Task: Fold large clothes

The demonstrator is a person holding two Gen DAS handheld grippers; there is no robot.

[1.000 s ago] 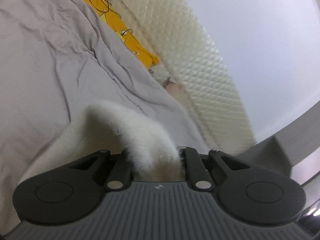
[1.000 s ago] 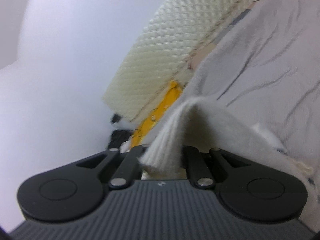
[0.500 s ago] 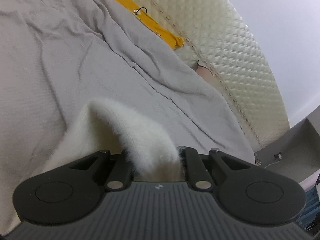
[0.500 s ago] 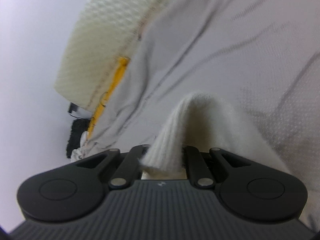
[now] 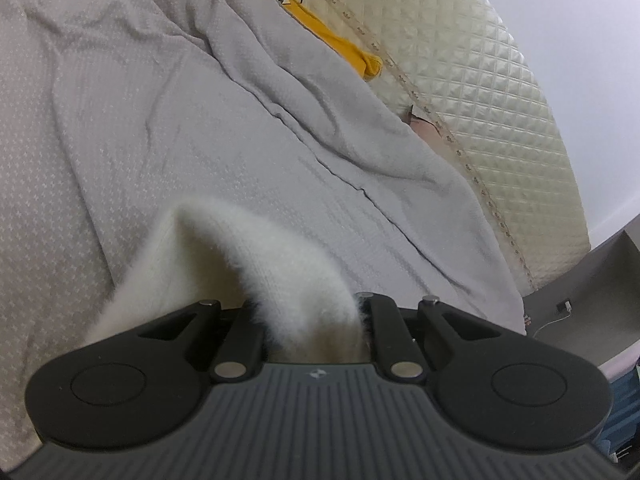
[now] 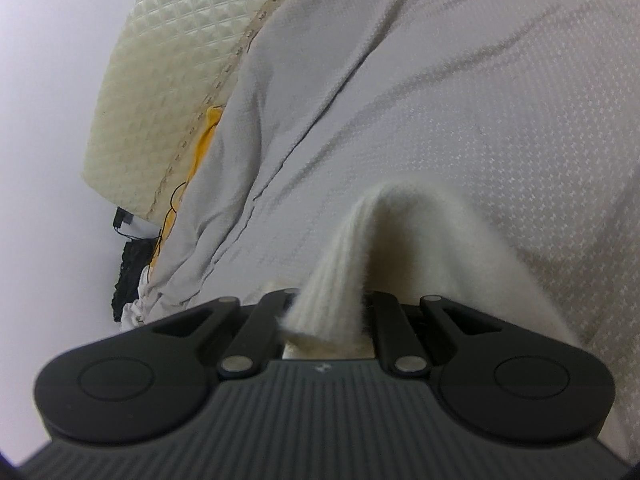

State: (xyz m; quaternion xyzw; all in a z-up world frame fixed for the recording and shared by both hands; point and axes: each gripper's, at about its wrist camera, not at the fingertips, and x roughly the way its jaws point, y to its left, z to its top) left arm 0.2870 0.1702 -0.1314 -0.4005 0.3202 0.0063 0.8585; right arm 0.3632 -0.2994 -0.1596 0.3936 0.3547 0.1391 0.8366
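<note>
Left wrist view: the left tool [image 5: 316, 332] is clamped on a fuzzy white sweater [image 5: 256, 264], which bunches up in a peak right in front of the jaws and drapes off to the left over the grey bedsheet [image 5: 160, 128]. A yellow cloth [image 5: 332, 44] sits along the quilted headboard [image 5: 480, 92] further back.

Right wrist view: the right tool [image 6: 326, 332] is closed on the sweater's [image 6: 420, 240] ribbed edge, with the fabric arching up from the jaws and running off to the right across the sheet [image 6: 460, 80].
</note>
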